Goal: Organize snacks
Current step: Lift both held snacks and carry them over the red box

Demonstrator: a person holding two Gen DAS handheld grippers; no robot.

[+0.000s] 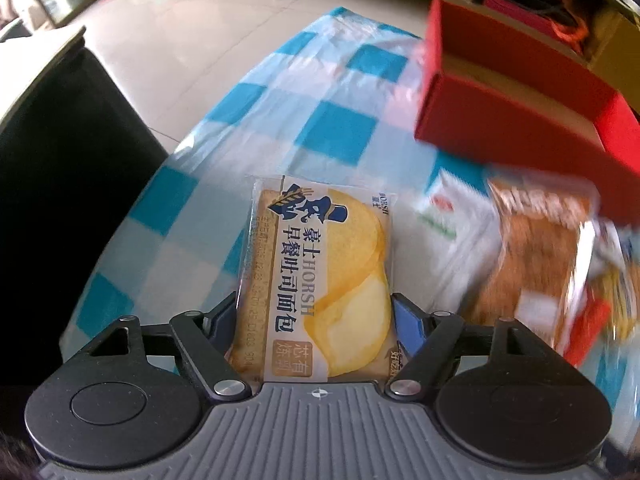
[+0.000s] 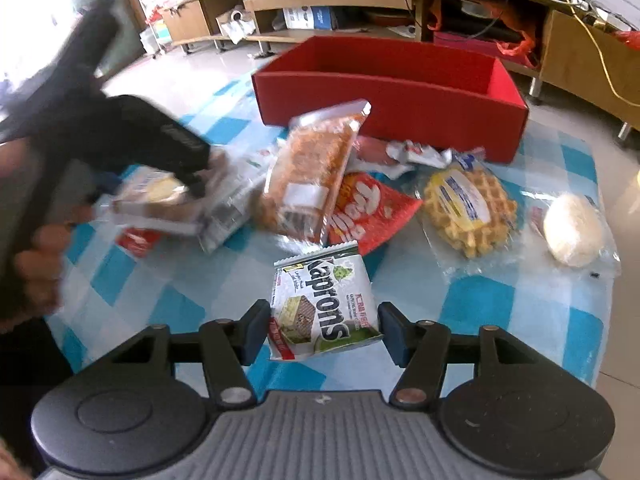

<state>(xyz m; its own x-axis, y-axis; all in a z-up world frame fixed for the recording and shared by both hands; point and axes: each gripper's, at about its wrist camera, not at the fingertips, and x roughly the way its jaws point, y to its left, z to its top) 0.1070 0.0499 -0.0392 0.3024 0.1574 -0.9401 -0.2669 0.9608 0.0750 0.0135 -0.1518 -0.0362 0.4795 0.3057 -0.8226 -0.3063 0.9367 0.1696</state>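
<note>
My left gripper [image 1: 312, 316] is shut on a yellow Horsh toast bread packet [image 1: 320, 276], held above the checked tablecloth [image 1: 280, 92]; it also shows blurred at the left of the right wrist view [image 2: 160, 196]. My right gripper [image 2: 322, 328] is open, its fingers either side of a white and green Kaprons wafer packet [image 2: 324, 308] lying on the cloth. The open red box [image 2: 392, 92] stands at the far side of the table and shows at the upper right of the left wrist view [image 1: 520, 112].
Between the box and my right gripper lie an orange bread packet [image 2: 308, 176], a red snack bag [image 2: 368, 216], a wrapped waffle [image 2: 472, 208] and a pale round bun [image 2: 572, 232]. A dark chair [image 1: 60, 168] stands left of the table. Wooden shelves [image 2: 360, 0] line the far wall.
</note>
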